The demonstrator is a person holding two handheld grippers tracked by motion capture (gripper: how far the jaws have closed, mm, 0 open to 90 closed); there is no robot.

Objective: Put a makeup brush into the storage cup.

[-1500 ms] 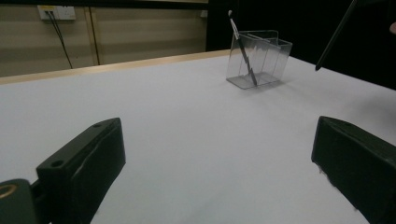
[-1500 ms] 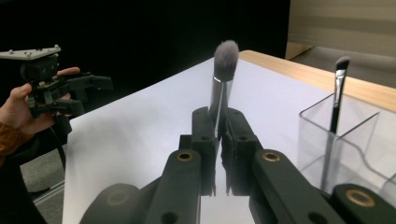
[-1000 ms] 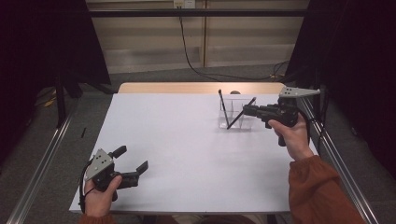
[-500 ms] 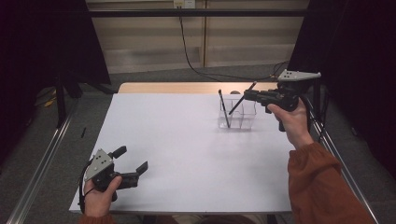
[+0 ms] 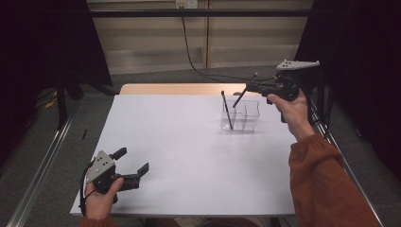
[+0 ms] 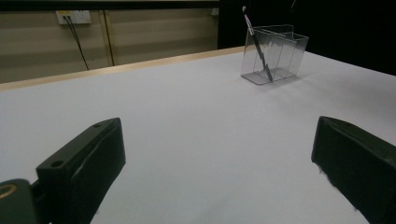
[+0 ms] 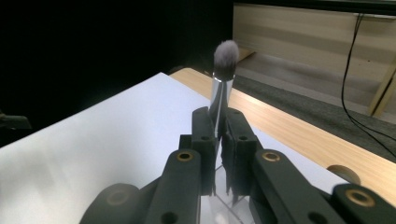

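Observation:
My right gripper hangs above the back right of the white table, shut on a slim makeup brush. The brush slants, its lower end over the clear plastic holder. In the right gripper view the brush's silver ferrule is pinched between the jaws, with its fluffy grey head sticking out past them. A second dark brush leans inside the holder's left compartment; the left gripper view also shows that brush in the holder. My left gripper rests at the front left, open, nothing between its jaws.
White sheet covers the table, with a wooden strip along the far edge. Metal rails run along both sides. A black cable trails over the floor behind the table. Dark curtains stand left and right.
The right hand has lifted and drawn back toward the far right with the brush still in its jaws, raising the brush's lower end above the holder. The left gripper has stayed put.

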